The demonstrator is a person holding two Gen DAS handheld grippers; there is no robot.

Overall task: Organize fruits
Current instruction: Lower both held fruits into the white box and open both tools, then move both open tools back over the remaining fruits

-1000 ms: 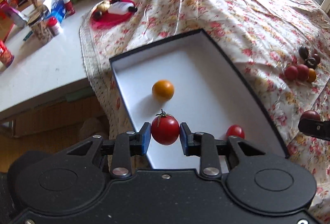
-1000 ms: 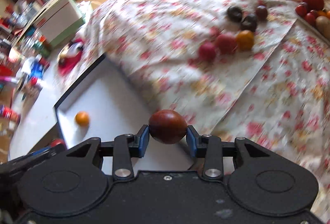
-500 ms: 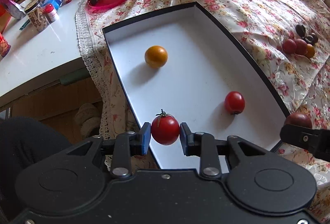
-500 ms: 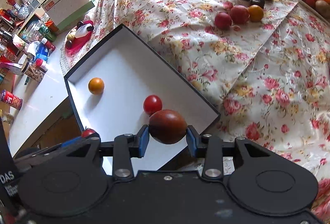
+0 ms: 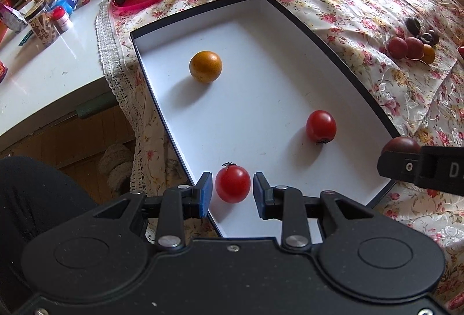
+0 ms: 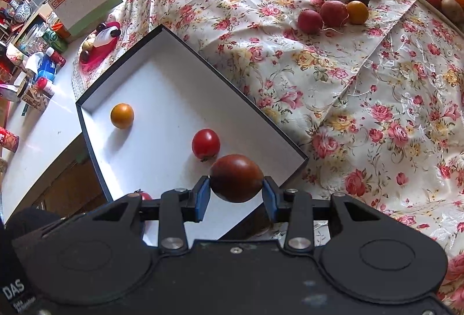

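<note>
Two tomatoes lie in the box (image 5: 150,33); left gripper (image 5: 232,194) and right gripper (image 6: 236,194) opening, releasing two more; several wait on the cloth (image 6: 377,83).

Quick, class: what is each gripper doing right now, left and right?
Left gripper: jaws opening, pads clear of the red tomato between them.
Right gripper: jaws opening; dark tomato between them, contact unclear.
</note>
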